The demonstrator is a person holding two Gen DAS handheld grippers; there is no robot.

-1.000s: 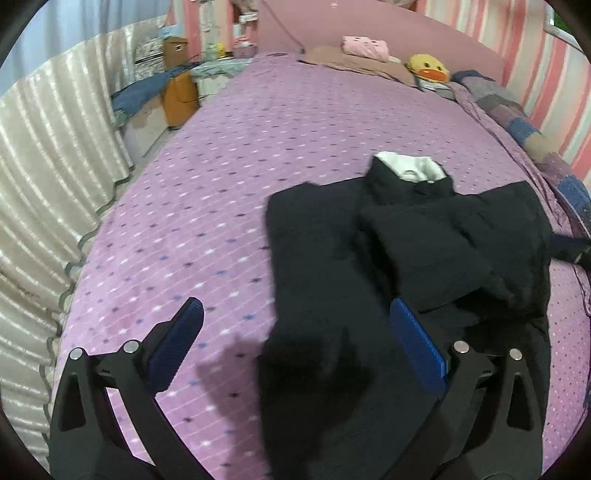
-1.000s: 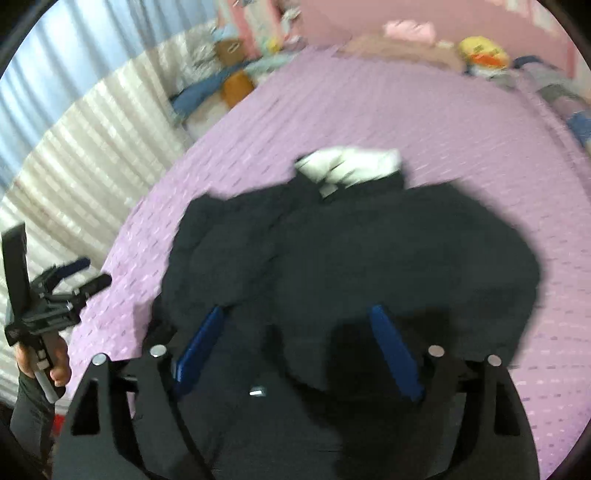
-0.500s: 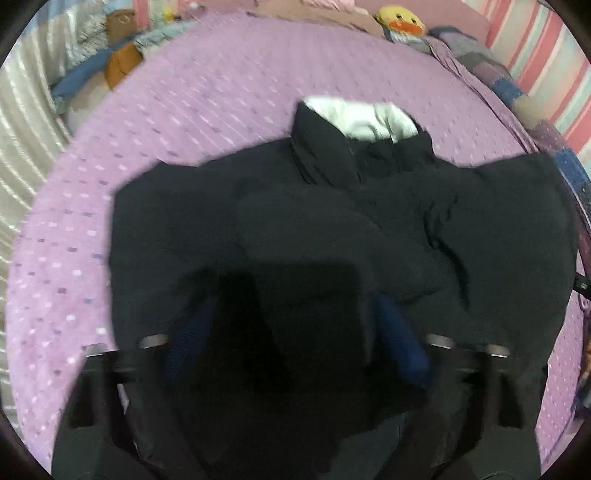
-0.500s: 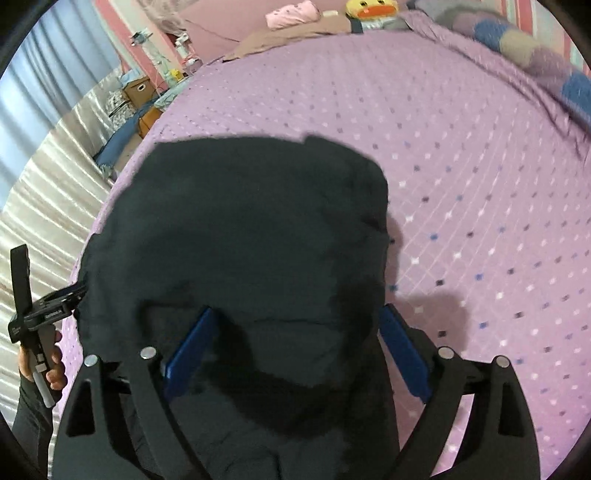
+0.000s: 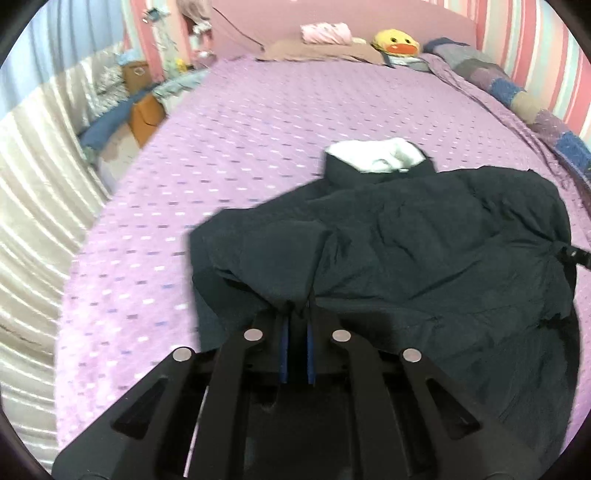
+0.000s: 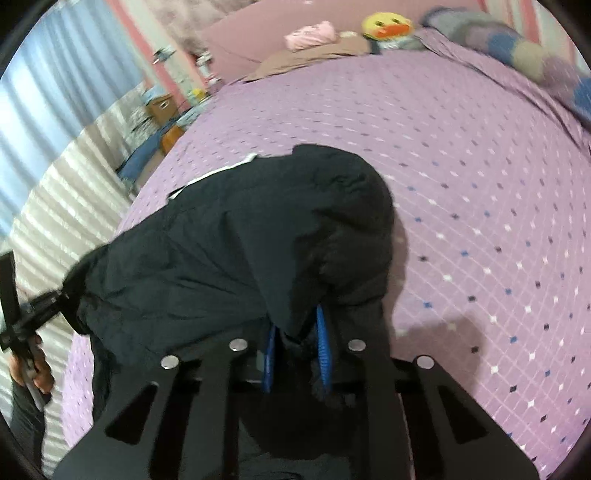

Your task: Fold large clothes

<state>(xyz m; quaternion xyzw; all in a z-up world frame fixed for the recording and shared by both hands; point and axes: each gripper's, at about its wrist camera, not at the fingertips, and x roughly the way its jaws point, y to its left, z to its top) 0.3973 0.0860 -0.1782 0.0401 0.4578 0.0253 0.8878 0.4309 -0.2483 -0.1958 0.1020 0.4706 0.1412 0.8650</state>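
A black jacket (image 5: pixel 424 240) with a white collar lining (image 5: pixel 376 155) lies spread on the purple bed cover (image 5: pixel 240 129). My left gripper (image 5: pixel 295 314) is shut on a bunched fold at the jacket's near left edge, and the cloth hides the fingertips. In the right wrist view the jacket (image 6: pixel 240 240) bulges up over my right gripper (image 6: pixel 297 332). Its jaws are closing, with a thick wad of black cloth pinched between the blue pads (image 6: pixel 324 347). The left gripper (image 6: pixel 33 317) also shows at the far left in a person's hand (image 6: pixel 37 373).
At the head of the bed lie a yellow duck plush (image 5: pixel 397 41), a pink folded cloth (image 5: pixel 325 32) and a brown pillow (image 5: pixel 317 51). A patchwork quilt (image 5: pixel 517 92) runs along the right side. Cardboard boxes (image 5: pixel 146 110) and a pale bed skirt (image 5: pixel 29 184) are at left.
Both grippers were open above the jacket. They have come down onto its near edge and closed on the cloth, left and right, and the cloth is bunched up at each grip.
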